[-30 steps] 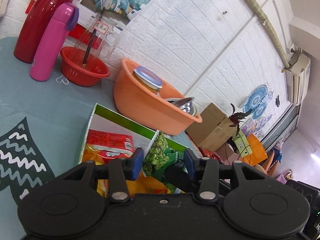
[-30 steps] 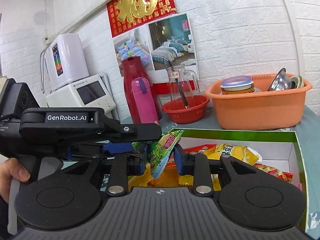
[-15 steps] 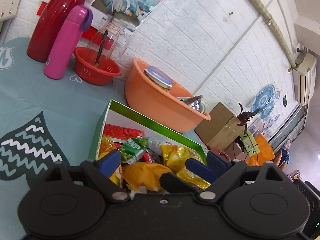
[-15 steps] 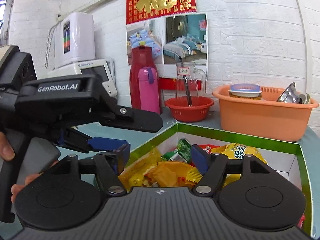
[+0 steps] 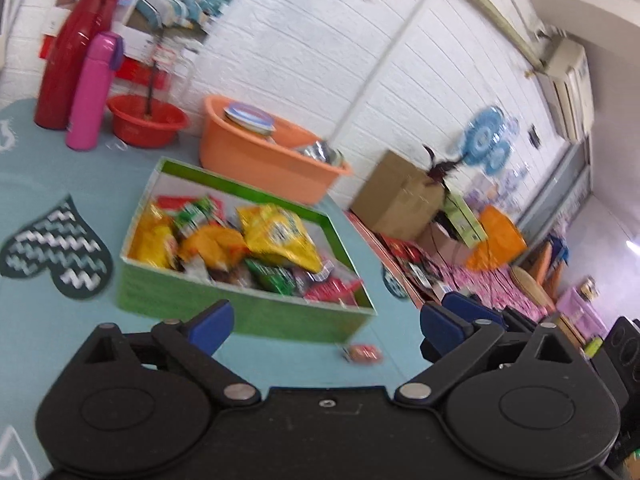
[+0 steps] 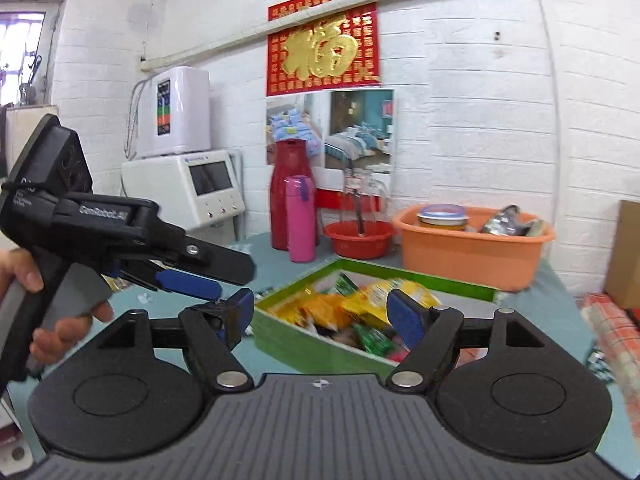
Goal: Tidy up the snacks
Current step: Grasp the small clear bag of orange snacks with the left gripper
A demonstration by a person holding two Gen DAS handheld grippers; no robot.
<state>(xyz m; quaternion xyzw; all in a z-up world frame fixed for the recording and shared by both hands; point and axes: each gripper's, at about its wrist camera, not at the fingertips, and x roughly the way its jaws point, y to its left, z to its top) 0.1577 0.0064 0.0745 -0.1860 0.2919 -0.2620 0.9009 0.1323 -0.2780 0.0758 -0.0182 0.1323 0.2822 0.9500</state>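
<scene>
The blue fingers (image 5: pixel 210 326) of my left gripper (image 5: pixel 326 326) stood spread as wide as they go, with nothing between them. In the left wrist view the green snack box (image 5: pixel 240 312) sat on the teal tablecloth (image 5: pixel 48 324) just ahead of the fingertips, heaped with packets, a yellow bag (image 5: pixel 280 236) on top. One small red wrapped snack (image 5: pixel 362 353) lay loose on the cloth just outside the box's near corner; only this view showed it. Beyond the box stood an orange basin (image 5: pixel 260 160), a red bowl (image 5: pixel 146 120) and a pink flask (image 5: pixel 90 88).

In the right wrist view my right gripper (image 6: pixel 320 316) was likewise fully parted and empty, pads (image 6: pixel 404 318) hanging in front of the same snack box (image 6: pixel 320 346), apart from it. This view alone showed the left gripper (image 6: pixel 192 280) from the side, a hand (image 6: pixel 48 320) around its grey handle, off the box's left end, and a white appliance (image 6: pixel 192 188) against the wall.
</scene>
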